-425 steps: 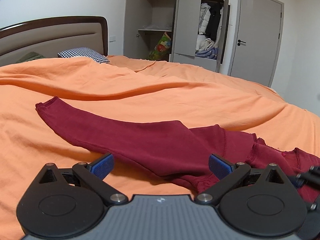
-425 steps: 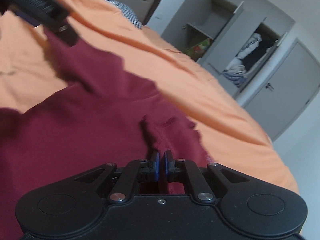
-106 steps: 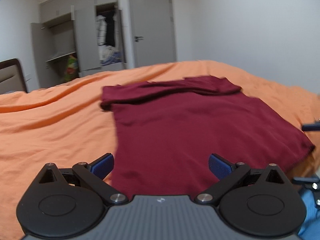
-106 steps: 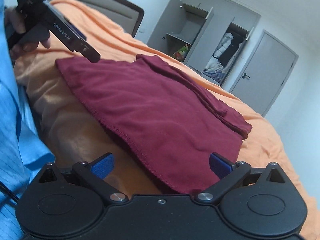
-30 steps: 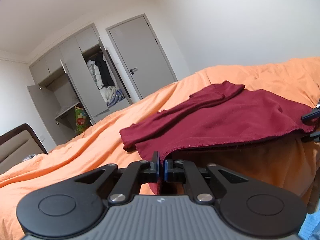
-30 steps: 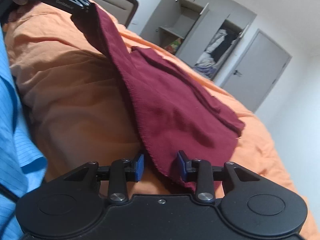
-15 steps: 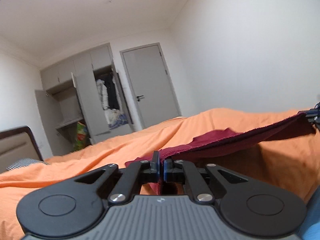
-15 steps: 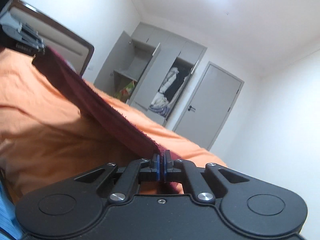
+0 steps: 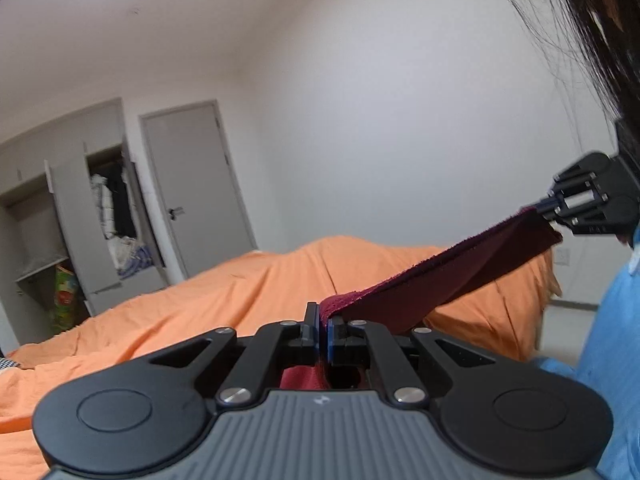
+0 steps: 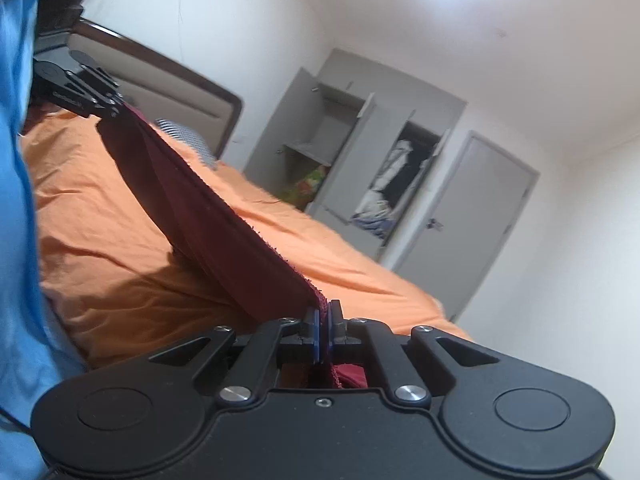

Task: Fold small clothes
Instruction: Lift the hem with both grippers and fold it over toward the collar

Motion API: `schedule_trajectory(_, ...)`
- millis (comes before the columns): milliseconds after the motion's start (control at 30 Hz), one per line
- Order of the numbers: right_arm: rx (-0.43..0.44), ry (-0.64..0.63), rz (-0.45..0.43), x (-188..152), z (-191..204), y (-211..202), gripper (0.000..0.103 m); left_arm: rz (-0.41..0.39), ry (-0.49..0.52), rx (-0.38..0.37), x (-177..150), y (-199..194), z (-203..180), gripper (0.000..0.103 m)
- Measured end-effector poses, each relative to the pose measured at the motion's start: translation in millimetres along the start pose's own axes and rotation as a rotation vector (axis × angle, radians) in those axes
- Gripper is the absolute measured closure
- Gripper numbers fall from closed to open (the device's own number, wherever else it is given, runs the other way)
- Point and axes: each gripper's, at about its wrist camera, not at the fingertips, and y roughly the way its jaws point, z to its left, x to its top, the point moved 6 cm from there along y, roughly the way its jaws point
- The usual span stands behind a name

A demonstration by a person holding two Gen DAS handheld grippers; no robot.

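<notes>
A dark red garment (image 9: 440, 280) hangs stretched in the air above the orange bed (image 9: 240, 288), its hem pulled taut between both grippers. My left gripper (image 9: 323, 334) is shut on one hem corner. My right gripper (image 10: 323, 334) is shut on the other corner of the red garment (image 10: 208, 220). In the left wrist view the right gripper (image 9: 548, 210) shows at the far right, clamped on the cloth. The left gripper (image 10: 114, 114) appears at the upper left of the right wrist view. The lower part of the garment is hidden behind the gripper bodies.
A person in a blue shirt (image 9: 608, 340) stands close at the bed's edge, dark hair (image 9: 592, 40) hanging overhead. Behind the bed stand an open grey wardrobe (image 10: 384, 168) with clothes, a closed door (image 9: 196, 184), a headboard (image 10: 172, 92) and a checked pillow (image 10: 184, 136).
Both grippers have risen with the garment's hem; the cloth has come further up off the bed. The right gripper, still closing a second ago, is now shut on its corner.
</notes>
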Motion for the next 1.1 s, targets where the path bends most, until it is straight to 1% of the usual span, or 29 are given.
schedule_trajectory(133, 0.029, -0.094, 0.046, -3.5, 9.8, 13.9, 0.1, 0.051, -0.004, -0.034, -14.3, 13.8, 8.5, 0.1)
schedule_trajectory(233, 0.022, -0.134, 0.061, -9.5, 10.4, 25.9, 0.1, 0.1, 0.0, -0.035, -21.5, 29.1, 15.9, 0.1)
schedule_trajectory(300, 0.013, -0.149, 0.06, -10.8, 7.6, 42.2, 0.1, 0.125, 0.013, -0.025, -21.3, 42.0, 18.5, 0.1)
schedule_trajectory(367, -0.017, -0.178, 0.051, -10.1, 2.1, 62.7, 0.1, 0.133, 0.024, 0.007, -16.0, 58.3, 25.8, 0.1)
schedule_trajectory(433, -0.042, -0.208, 0.036, -10.3, -5.2, 87.0, 0.1, 0.144, 0.002, 0.041, -8.2, 78.2, 39.8, 0.1)
schedule_trajectory(500, -0.052, -0.232, 0.018, -6.9, -14.4, 111.7, 0.1, 0.15, -0.028, 0.056, -1.7, 97.5, 58.0, 0.1)
schedule_trajectory(600, -0.035, -0.253, 0.009, -6.2, -34.9, 154.8, 0.1, 0.16, -0.04, 0.061, 3.5, 131.9, 83.2, 0.099)
schedule_trajectory(667, -0.009, -0.256, 0.017, -9.0, -49.2, 187.0, 0.1, 0.184, -0.046, 0.058, 2.9, 160.7, 97.8, 0.099)
schedule_trajectory(767, 0.03, -0.224, 0.061, -17.7, -68.4, 238.1, 0.1, 0.234, -0.082, 0.055, -5.1, 206.7, 123.5, 0.099)
schedule_trajectory(867, 0.055, -0.189, 0.115, -28.6, -77.6, 291.1, 0.1, 0.293, -0.152, 0.057, -20.6, 251.3, 146.3, 0.099)
schedule_trajectory(1000, 0.095, -0.129, 0.206, -44.1, -81.1, 354.9, 0.1, 0.385, -0.239, 0.046, -51.1, 303.6, 172.3, 0.099)
schedule_trajectory(1100, 0.142, -0.087, 0.276, -57.8, -78.1, 392.7, 0.099, 0.454, -0.334, 0.03, -78.1, 330.2, 191.5, 0.099)
